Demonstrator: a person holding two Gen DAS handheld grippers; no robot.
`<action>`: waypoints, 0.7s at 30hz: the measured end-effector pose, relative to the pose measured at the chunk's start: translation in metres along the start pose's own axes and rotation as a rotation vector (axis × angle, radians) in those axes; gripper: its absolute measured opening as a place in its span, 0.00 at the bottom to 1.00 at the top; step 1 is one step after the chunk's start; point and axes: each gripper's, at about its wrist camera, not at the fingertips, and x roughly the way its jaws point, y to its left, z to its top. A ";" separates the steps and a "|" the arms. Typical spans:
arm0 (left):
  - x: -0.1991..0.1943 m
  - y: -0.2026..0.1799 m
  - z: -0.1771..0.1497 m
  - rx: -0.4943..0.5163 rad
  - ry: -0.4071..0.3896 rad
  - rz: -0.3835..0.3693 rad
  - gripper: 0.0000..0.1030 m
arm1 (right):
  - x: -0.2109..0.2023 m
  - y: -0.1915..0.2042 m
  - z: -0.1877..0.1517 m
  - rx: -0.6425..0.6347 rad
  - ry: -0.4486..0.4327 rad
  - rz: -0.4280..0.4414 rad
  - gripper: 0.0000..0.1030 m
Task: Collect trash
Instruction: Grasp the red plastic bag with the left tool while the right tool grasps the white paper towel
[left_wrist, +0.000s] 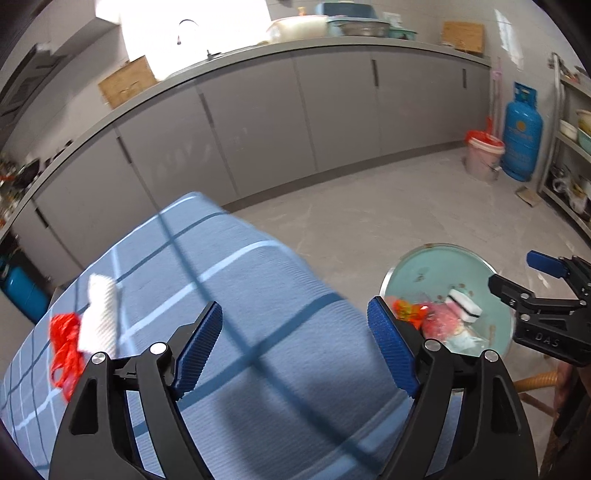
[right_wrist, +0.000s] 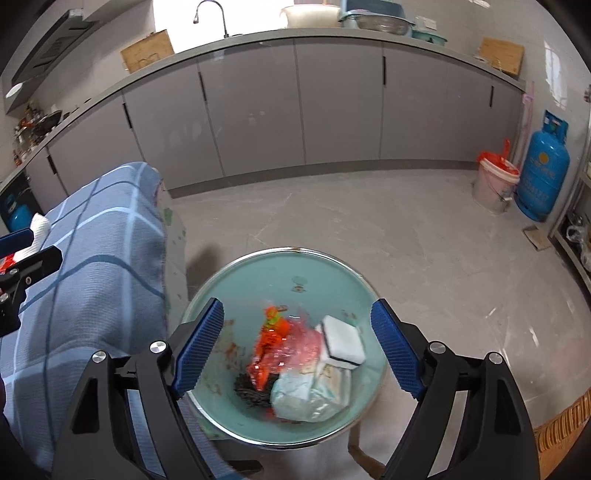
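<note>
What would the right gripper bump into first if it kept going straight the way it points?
Probably the trash heaped in the teal basin. The open, empty right gripper points down at the white sponge and pink wrapper; depth is hard to judge.

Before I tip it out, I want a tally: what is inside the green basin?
In the green basin lie a white sponge, red plastic wrap, an orange wrapper, a dark clump and a pale crumpled bag. Anything beneath that pile is covered.
</note>
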 end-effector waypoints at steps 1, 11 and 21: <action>-0.001 0.005 -0.002 -0.009 0.001 0.007 0.78 | -0.001 0.005 0.001 -0.007 -0.003 0.007 0.79; -0.013 0.084 -0.030 -0.124 0.031 0.147 0.79 | -0.010 0.066 0.011 -0.095 -0.010 0.088 0.79; -0.022 0.165 -0.055 -0.243 0.066 0.265 0.79 | -0.014 0.126 0.017 -0.174 -0.005 0.151 0.79</action>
